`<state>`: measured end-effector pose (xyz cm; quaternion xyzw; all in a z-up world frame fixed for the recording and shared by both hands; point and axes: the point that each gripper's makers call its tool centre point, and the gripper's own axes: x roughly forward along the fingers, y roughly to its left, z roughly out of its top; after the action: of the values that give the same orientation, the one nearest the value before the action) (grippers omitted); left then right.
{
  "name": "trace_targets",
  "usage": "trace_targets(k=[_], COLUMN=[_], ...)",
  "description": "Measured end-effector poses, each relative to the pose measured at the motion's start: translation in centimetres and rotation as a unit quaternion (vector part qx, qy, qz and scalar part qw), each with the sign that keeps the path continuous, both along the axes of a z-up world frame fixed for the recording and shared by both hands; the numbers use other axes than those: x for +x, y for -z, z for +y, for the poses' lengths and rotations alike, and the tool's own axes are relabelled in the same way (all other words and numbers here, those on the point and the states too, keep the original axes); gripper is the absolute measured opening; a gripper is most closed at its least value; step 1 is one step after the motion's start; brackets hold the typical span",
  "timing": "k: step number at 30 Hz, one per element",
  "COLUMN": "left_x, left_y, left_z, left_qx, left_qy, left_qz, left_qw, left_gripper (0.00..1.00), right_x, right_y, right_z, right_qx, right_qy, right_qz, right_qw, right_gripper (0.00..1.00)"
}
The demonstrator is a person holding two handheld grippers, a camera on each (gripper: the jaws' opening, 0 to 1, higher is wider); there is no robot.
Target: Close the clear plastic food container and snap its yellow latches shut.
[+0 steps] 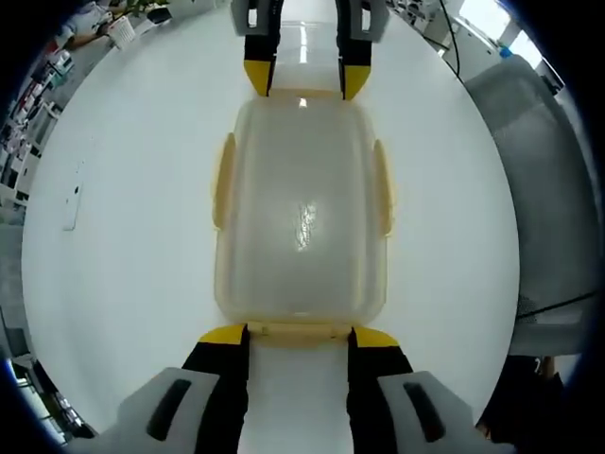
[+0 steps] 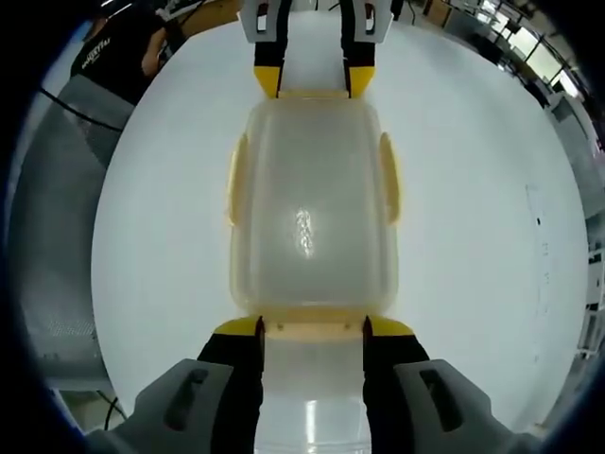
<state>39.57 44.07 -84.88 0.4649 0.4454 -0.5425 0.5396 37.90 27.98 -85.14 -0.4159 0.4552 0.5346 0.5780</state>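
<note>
I hold both grippers level over the white table (image 1: 123, 236), facing each other: left gripper (image 1: 299, 333) and right gripper (image 2: 313, 326), jaws spread, flank the container's (image 1: 301, 222) end latches, gripping nothing.

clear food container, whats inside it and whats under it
Nothing shows inside the container; through its cloudy lid comes only a glare spot. It sits on the white table. Small or pale contents could go unseen.

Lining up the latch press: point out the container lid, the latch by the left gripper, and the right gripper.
container lid (image 1: 301, 222), left gripper view, middle of the clear top.
latch (image 1: 299, 330), left gripper view, yellow end flap between the near jaws.
right gripper (image 2: 312, 326), right gripper view, midway between its fingertips.
</note>
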Motion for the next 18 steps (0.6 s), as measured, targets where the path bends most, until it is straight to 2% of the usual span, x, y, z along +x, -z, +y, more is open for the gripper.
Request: trace_targets(k=[4,13,18], left_x=[-0.02,-0.06,-0.09], left_y=[-0.03,0.01,0.01], left_z=[0.03,0.07,0.13], left_qx=[-0.005,0.015,0.024], left_qy=[-0.007,-0.008,-0.006], left_qz=[0.0,-0.003,-0.003], left_qw=[1.0,0.9999,0.9997], left_gripper=[0.34,0.34,0.34], right_x=[-0.01,-0.24,-0.4], right_y=[0.01,0.02,-0.07], right_z=[0.12,0.09,0.02], right_qx=[0.001,-0.024,-0.004], right_qy=[0.002,0.002,-0.001], right_qz=[0.0,-0.002,-0.003], right_qw=[1.0,0.9997,1.0], right_gripper=[0.38,0.37,0.37])
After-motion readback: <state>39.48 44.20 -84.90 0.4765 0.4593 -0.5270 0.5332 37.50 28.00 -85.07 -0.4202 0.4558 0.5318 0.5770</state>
